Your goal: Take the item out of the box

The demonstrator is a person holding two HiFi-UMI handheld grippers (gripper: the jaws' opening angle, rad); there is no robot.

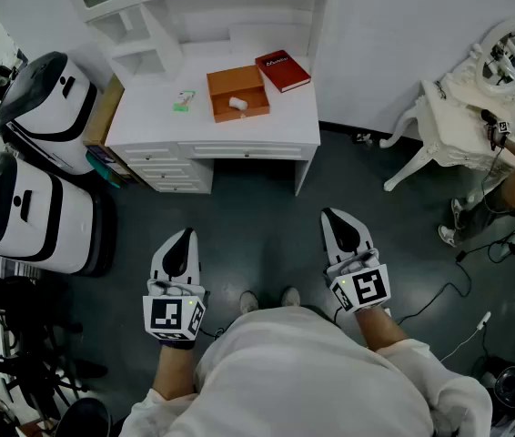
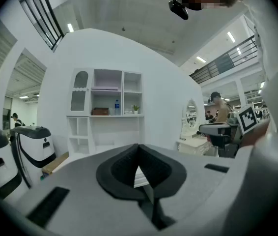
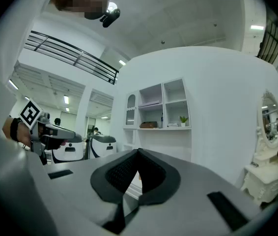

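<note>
- The room has a dark grey floor (image 1: 248, 217) and white walls. A white desk with drawers and an upper shelf unit (image 1: 153, 121) stands against the far wall.
- An open orange-brown cardboard box (image 1: 225, 82) lies on the desk top. The small white item (image 1: 237, 104) is still inside it, near the front wall.
- A dark red hardcover book (image 1: 283, 70) lies just beside the box on its right. A small green object (image 1: 183, 104) lies on the desk to the box's left, apart from it.
- Two white-and-black rounded machines (image 1: 46, 98) stand on the floor left of the desk. A white ornate dressing table with an oval mirror (image 1: 462, 107) stands at the right.
- The left gripper (image 1: 183, 237) is held low over the floor, well short of the desk. Its jaws are pressed together with nothing between them.
- The right gripper (image 1: 336, 217) is held alongside it, also over the floor. Its jaws meet at the tips and are empty.
</note>
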